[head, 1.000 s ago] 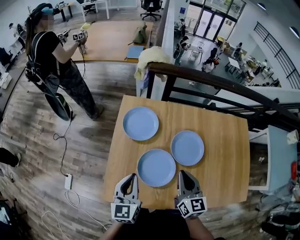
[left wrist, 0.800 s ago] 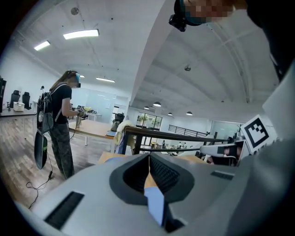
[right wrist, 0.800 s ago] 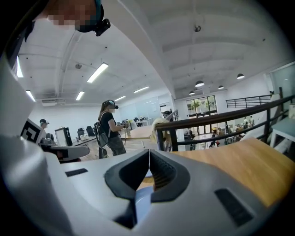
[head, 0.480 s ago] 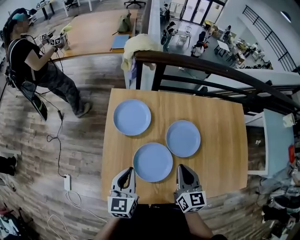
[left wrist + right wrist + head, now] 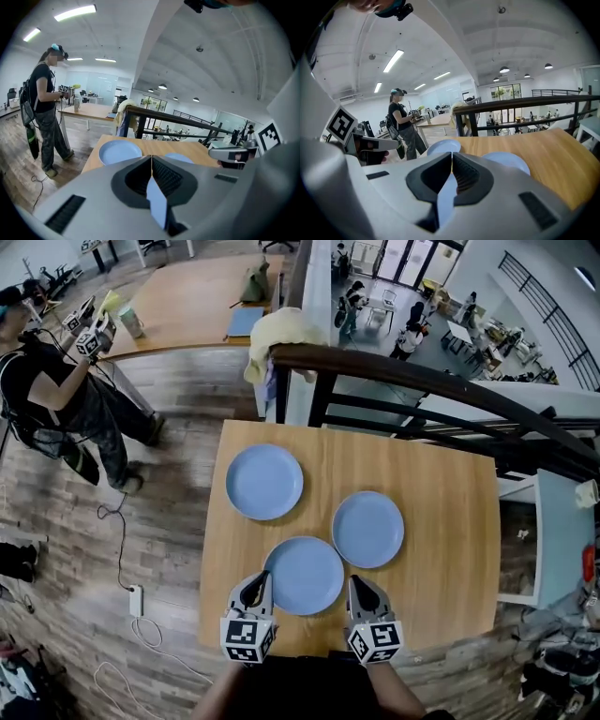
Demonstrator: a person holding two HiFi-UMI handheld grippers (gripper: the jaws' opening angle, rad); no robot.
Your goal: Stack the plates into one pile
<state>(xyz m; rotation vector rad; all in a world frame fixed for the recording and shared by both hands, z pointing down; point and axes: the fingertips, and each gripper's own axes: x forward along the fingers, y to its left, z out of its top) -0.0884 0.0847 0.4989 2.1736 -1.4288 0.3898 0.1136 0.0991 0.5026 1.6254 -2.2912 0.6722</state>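
Three plates lie flat on the square light-wood table (image 5: 450, 549), none stacked. The round blue far-left plate (image 5: 264, 482) is toward the far left corner. The round blue right plate (image 5: 368, 529) is mid-table, nearer. The round blue near plate (image 5: 304, 575) is at the near edge, just beside the right plate. The left gripper (image 5: 262, 576) and right gripper (image 5: 354, 580) flank the near plate. A black metal railing (image 5: 422, 390) runs behind the table.

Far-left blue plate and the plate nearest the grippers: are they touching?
Apart. The head view shows a strip of bare tabletop between the far-left blue plate and the nearest plate; their rims do not meet.
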